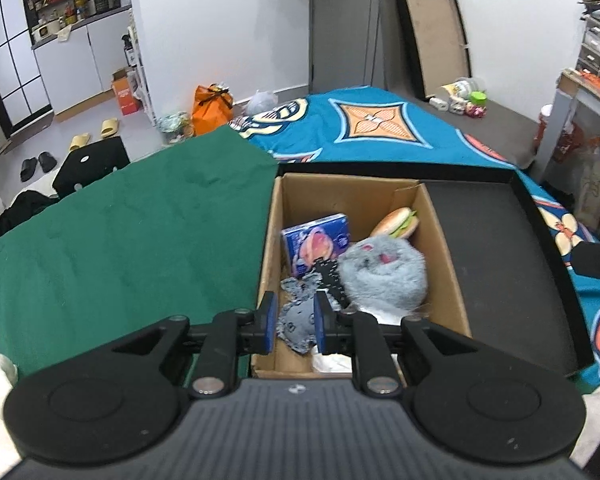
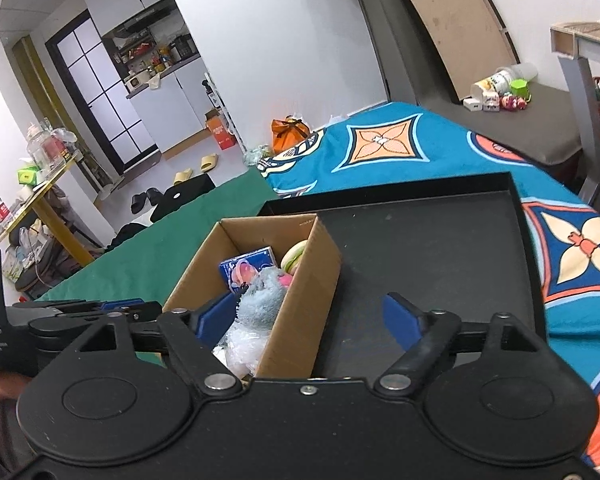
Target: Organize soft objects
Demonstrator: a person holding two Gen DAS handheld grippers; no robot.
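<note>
The left gripper (image 1: 296,322), matte black with blue pads, hangs over the near end of an open brown cardboard box (image 1: 446,240), jaws narrowed with nothing visibly pinched; a frayed blue-grey denim patch (image 1: 296,320) lies beneath the gap. The box also holds a fluffy grey plush toy (image 1: 384,272), a soft burger toy (image 1: 396,222) and a glossy blue packet (image 1: 316,244), writing unreadable. The box sits in a shallow black tray (image 2: 440,256). The right gripper (image 2: 314,316) tilts downward over the box's right wall, jaws spread wide and empty. White "DAS" lettering shows on the left unit.
</note>
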